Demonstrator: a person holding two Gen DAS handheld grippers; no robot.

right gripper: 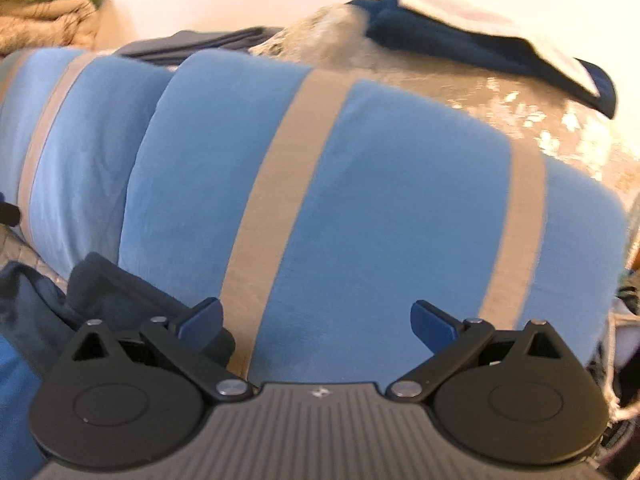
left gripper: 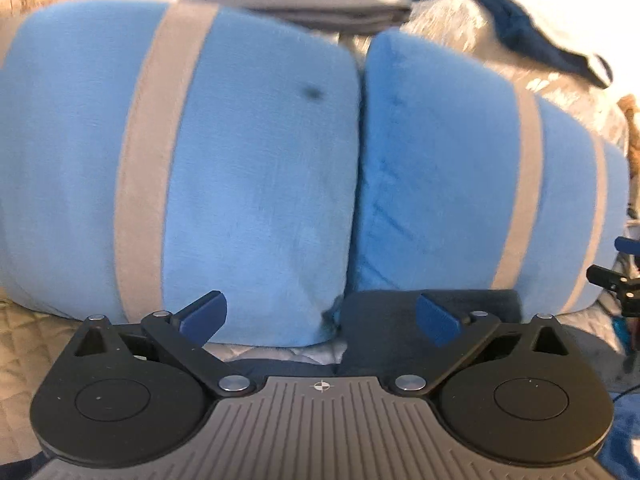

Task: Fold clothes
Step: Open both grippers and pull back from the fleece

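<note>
Left gripper (left gripper: 320,316): fingers spread wide, nothing between them; the blue pads hang just short of the near edge of the cloth.
Right gripper (right gripper: 318,320): fingers likewise spread, holding nothing, poised over the near edge of the same cloth.
Dark garment (left gripper: 432,312): a navy piece lies just under and in front of the left gripper, tucked against the near edge of the blue cloth; it shows again at the lower left of the right wrist view.
Folded blue garment (left gripper: 248,168): a thick, light blue fleece with grey stripes (right gripper: 280,200) sits directly ahead of both grippers, doubled into two fat lobes side by side with a seam between them.
Long axis: it runs across the view, left to right; the stripes run away from the fingers.
Nearer hand: hard to call, both seem about equally close; the left faces the seam, the right faces the right-hand lobe.
Bed cover (right gripper: 520,104): a pale shiny quilt, under the bundle.
Far pile (right gripper: 460,36): another navy item lies well behind, blurred, possibly folded.
Step in hand: the fold looks released; the next grip would go to the near edge.
</note>
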